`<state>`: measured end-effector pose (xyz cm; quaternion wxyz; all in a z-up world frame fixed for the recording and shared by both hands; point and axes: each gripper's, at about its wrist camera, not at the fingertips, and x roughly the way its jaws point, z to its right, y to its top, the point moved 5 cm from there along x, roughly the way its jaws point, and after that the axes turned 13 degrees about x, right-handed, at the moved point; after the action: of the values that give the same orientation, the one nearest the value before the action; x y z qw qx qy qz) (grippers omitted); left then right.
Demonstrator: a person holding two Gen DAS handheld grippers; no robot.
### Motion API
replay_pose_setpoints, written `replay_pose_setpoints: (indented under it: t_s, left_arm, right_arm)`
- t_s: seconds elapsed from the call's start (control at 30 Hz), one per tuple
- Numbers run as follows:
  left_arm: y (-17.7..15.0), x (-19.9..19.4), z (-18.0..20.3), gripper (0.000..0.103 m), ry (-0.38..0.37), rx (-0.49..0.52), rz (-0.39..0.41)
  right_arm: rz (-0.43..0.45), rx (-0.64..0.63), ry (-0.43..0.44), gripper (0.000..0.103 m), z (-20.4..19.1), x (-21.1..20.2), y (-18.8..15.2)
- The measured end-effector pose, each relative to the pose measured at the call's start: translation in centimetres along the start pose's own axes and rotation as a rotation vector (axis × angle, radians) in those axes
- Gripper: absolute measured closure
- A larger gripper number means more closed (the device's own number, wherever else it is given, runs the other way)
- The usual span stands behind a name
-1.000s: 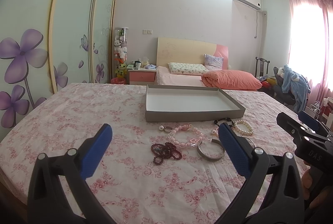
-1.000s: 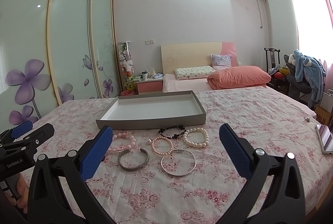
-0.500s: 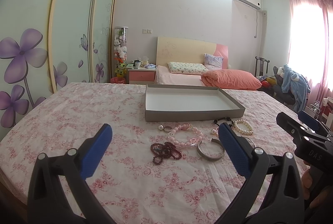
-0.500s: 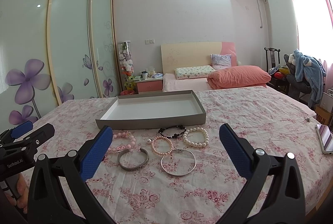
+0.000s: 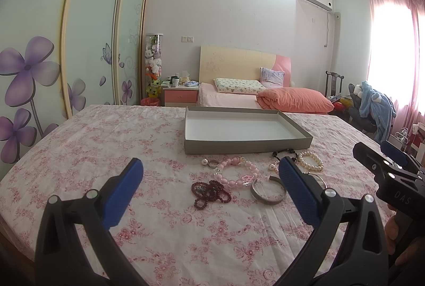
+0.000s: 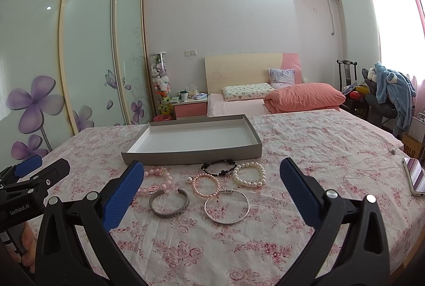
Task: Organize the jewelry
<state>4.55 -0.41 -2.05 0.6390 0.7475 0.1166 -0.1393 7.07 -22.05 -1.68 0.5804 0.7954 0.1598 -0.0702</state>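
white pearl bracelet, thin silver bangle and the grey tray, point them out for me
white pearl bracelet (image 6: 249,176), right wrist view, on its lower-left beads.
thin silver bangle (image 6: 226,221), right wrist view, on its near rim.
grey tray (image 6: 191,155), right wrist view, on its front outer wall.

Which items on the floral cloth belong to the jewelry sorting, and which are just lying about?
Job items: grey tray, still holding nothing; white pearl bracelet; black bead bracelet; pink pearl bracelet; silver cuff; thin silver bangle; dark red beads.
Lying about: phone at the cloth's right edge.
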Motion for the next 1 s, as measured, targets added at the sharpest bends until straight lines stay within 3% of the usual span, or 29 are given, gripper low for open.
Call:
replay_pose_setpoints:
  t_s: [0.2, 0.37, 0.57, 0.73, 1.0]
  left_arm:
    - [-0.5, 0.3, 0.4, 0.004, -0.001, 0.000, -0.010]
    - [-1.1, 2.3, 0.0, 0.004, -0.003, 0.004, -0.063]
    - [-2.2, 4.7, -0.5, 0.004, -0.017, 0.005, -0.168]
    - [-3.5, 7.7, -1.0, 0.004, -0.056, -0.011, -0.303]
    - [-4.7, 10.6, -1.1, 0.004, -0.091, -0.002, -0.413]
  right_arm:
    - [-0.010, 0.003, -0.004, 0.002, 0.2, 0.2, -0.1]
    - [-0.068, 0.012, -0.011, 0.002, 0.7, 1.6, -0.7]
    - [-0.239, 0.050, -0.048, 0.002, 2.3, 4.8, -2.5]
    - [-0.399, 0.020, -0.116, 0.002, 3.2, 8.0, -4.4]
    - [-0.545, -0.034, -0.179, 0.002, 3.6, 10.5, -6.2]
